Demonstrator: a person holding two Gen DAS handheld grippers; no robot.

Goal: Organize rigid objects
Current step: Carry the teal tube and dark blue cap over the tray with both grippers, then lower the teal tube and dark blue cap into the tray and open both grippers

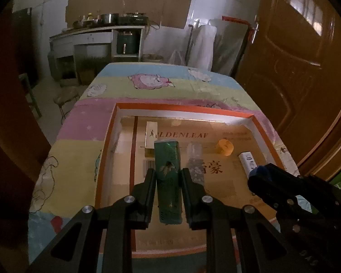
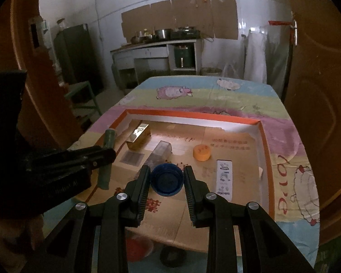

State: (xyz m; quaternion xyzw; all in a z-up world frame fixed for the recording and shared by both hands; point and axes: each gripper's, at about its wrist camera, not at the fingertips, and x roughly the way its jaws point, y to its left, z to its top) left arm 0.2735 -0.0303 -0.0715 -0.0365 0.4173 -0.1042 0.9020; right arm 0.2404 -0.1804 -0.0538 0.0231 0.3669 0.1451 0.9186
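I've got the green tin (image 1: 168, 182) pinched between the left gripper (image 1: 168, 177) pads, held over the near half of the cardboard tray (image 1: 184, 108). Its long axis runs straight ahead along the fingers, far end pointing away from me toward the tray's back wall, near end tucked back between the jaws. From the right wrist view the tin (image 2: 106, 159) looks tilted, top end away and higher, bottom end nearer the tray floor

The right gripper (image 2: 167, 179) is closed on the blue cap (image 2: 167, 180), hollow side facing the camera, gripped across its rim and also hanging over the tray

Ahead of the left jaws and a little to their left lies a gold box (image 1: 151, 140); just right of the tin's far end is a clear plastic case (image 1: 194, 159); farther right an orange round piece (image 1: 225, 146), then a white printed box (image 1: 247, 162) close to the right gripper's tip

What worries me: the tin is long and smooth and I hold it on its narrow sides, so I judge it could pivot or slide out if I tip it more. Lowering it straight ahead risks knocking the gold box or the clear case. The cap is held on a curved rim, so it could pop out sideways. The two grippers are close together over the tray, and I could clip one with the other
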